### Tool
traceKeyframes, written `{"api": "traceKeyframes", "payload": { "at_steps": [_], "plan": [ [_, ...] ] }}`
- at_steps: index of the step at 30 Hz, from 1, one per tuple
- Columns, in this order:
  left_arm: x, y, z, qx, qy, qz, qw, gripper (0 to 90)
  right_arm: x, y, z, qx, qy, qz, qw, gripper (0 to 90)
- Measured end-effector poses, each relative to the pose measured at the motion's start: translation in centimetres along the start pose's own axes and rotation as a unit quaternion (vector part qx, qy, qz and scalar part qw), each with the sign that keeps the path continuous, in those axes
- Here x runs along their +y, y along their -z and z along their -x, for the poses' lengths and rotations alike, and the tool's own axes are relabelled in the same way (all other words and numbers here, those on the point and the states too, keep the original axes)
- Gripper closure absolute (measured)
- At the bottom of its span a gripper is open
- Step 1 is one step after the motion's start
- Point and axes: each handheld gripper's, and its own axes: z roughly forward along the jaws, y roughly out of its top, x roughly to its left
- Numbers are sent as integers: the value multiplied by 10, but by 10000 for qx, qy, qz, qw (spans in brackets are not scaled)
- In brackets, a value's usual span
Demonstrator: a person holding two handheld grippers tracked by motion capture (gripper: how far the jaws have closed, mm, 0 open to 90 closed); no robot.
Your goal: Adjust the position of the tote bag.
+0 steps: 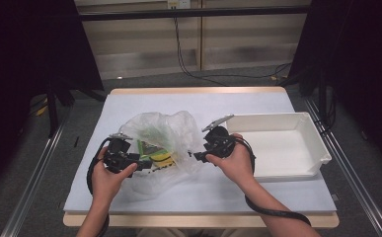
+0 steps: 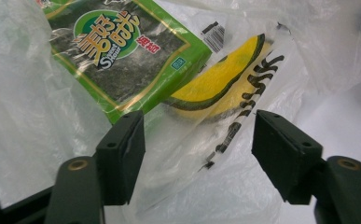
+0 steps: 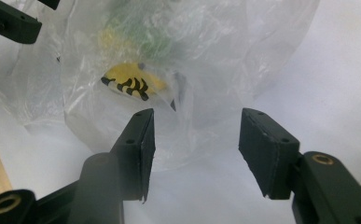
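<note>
Hands: two forearms come up from the near table edge, each holding a gripper, one on each side of the bag.
Left gripper (image 1: 141,162): at the bag's left, jaws spread and empty, with bag film and the sponge wrapper lying between them but not pinched.
Right gripper (image 1: 197,156): at the bag's right, jaws likewise spread, holding nothing; its tips stand just short of the bag wall.
Bag (image 1: 178,133): clear thin plastic, crumpled, lying on the table (image 1: 193,103) between the two grippers, its mouth seemingly toward the left gripper.
Sponge (image 2: 215,84): yellow with a dark green edge, in its own clear printed wrapper, inside the bag, straight ahead of the left gripper and nearest to it.
Sponge axis: in the left gripper view it runs aslant, from near the left jaw up and away to the right, so the jaws straddle its near end.
Seaweed pack (image 2: 122,46): green, flat, inside the bag just beyond and to the left of the sponge, overlapping its end.
Nearer hand: the left, I judge; the right sees the sponge (image 3: 131,84) through the bag wall only.
Bin (image 1: 317,133): white, empty, to the right of the bag beyond the right hand.
Next move, as a guess: left takes the sponge while right pins the bag.
</note>
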Motion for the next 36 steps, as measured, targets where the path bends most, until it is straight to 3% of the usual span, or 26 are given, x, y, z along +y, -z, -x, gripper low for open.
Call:
{"api": "traceKeyframes", "payload": {
  "at_steps": [1, 11, 14, 16, 21, 22, 26, 31, 34, 36],
  "plan": [
    [1, -1, 0, -6, -51, -48, 10000, 352, 2, 0, 0, -21, 100, 12, 9999, 451],
    [8, -13, 6, -69, -215, -80, 9997, 366, 25, 5, 1, -116, 160, 39, 9998, 429],
    [9, -16, 7, -104, -232, -108, 9996, 367, 30, 2, 0, -126, 295, 61, 9995, 442],
    [10, -18, 8, -95, -258, -70, 9996, 367, 33, 0, -1, -35, 354, 68, 9993, 498],
    [13, -24, 12, -73, -419, -70, 9991, 358, 38, -2, 2, 200, 231, 260, 9992, 837],
    [14, -25, 13, -39, -440, -56, 9990, 354, 39, -2, 2, 268, 190, 257, 9991, 872],
    [18, -32, 16, -69, -606, -11, 9981, 356, 39, -4, 4, 367, 116, 250, 9989, 899],
    [24, -46, 24, 66, -847, 206, 9962, 359, 36, -5, 4, 499, 57, 180, 9986, 900],
    [25, -57, 27, -90, -889, 104, 9959, 380, 36, -5, 2, 567, 56, 171, 9982, 900],
    [24, -63, 29, -250, -946, 157, 9951, 453, 36, -4, 2, 599, 42, 185, 9980, 900]
  ]
}}
